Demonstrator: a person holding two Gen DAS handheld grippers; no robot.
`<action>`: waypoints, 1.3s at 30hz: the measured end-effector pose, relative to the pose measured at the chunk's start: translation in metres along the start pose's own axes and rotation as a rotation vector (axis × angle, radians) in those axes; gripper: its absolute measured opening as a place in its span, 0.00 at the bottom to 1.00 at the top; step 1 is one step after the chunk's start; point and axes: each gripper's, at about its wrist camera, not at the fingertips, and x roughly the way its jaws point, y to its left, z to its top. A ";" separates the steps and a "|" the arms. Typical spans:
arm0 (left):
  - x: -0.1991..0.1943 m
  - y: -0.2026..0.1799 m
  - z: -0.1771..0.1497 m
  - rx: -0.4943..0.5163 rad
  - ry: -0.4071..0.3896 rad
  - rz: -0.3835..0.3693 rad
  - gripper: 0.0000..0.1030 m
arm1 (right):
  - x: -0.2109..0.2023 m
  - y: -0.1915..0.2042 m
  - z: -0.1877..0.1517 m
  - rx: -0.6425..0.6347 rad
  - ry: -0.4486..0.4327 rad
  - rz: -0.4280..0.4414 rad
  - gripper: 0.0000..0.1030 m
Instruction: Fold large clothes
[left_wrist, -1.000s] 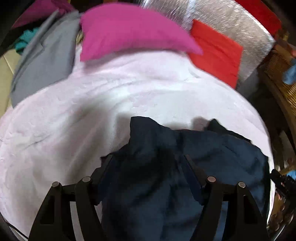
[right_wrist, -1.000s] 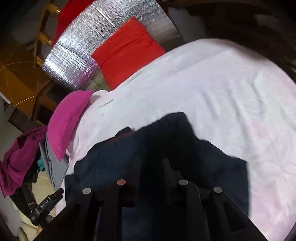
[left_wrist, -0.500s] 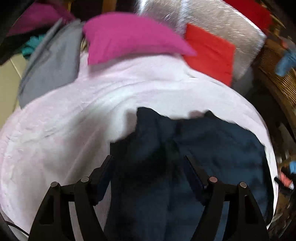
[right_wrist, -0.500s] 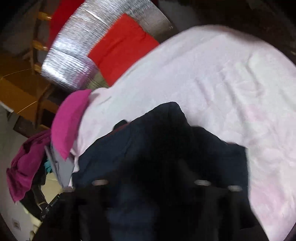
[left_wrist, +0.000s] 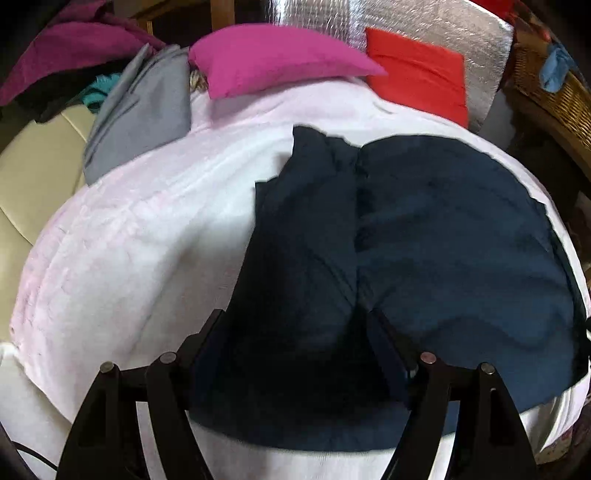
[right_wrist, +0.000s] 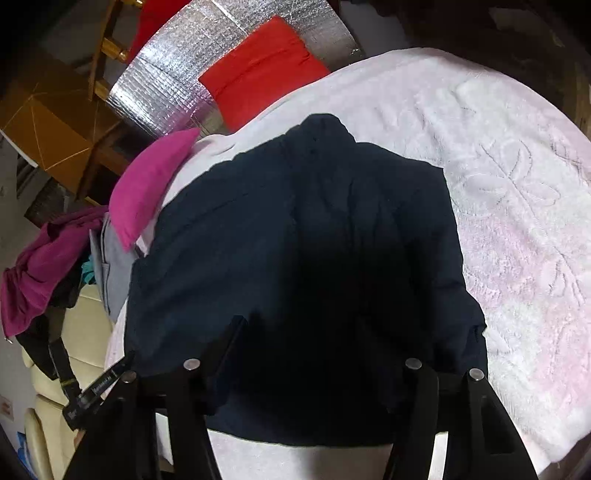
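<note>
A dark navy garment (left_wrist: 424, 236) lies spread and partly folded on a pale pink bed cover (left_wrist: 140, 236), with a folded strip along its left side. It also shows in the right wrist view (right_wrist: 314, 240) on the same cover (right_wrist: 517, 206). My left gripper (left_wrist: 295, 328) is open, its fingers wide apart just above the garment's near edge. My right gripper (right_wrist: 317, 332) is open too, its fingers wide apart over the garment's near edge. Neither gripper holds cloth.
A magenta pillow (left_wrist: 273, 59), a red cushion (left_wrist: 417, 74) and a silver foil panel (left_wrist: 424, 22) stand at the bed's head. A grey garment (left_wrist: 144, 107) and a purple one (left_wrist: 70, 44) lie at the far left. A wicker basket (left_wrist: 554, 88) stands at right.
The right gripper has opened from nearly shut to wide apart. Both grippers have moved back toward the garment's near edge, and the garment now lies flatter and more spread.
</note>
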 end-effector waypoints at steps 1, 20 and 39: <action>-0.008 0.000 -0.003 0.007 -0.019 0.000 0.75 | -0.009 0.002 -0.002 0.006 -0.007 0.027 0.63; -0.059 -0.004 -0.049 0.089 -0.162 0.187 0.77 | 0.010 -0.037 -0.051 0.214 0.186 0.199 0.71; 0.021 0.065 -0.050 -0.486 0.141 -0.350 0.77 | 0.054 -0.049 -0.029 0.400 0.100 0.278 0.66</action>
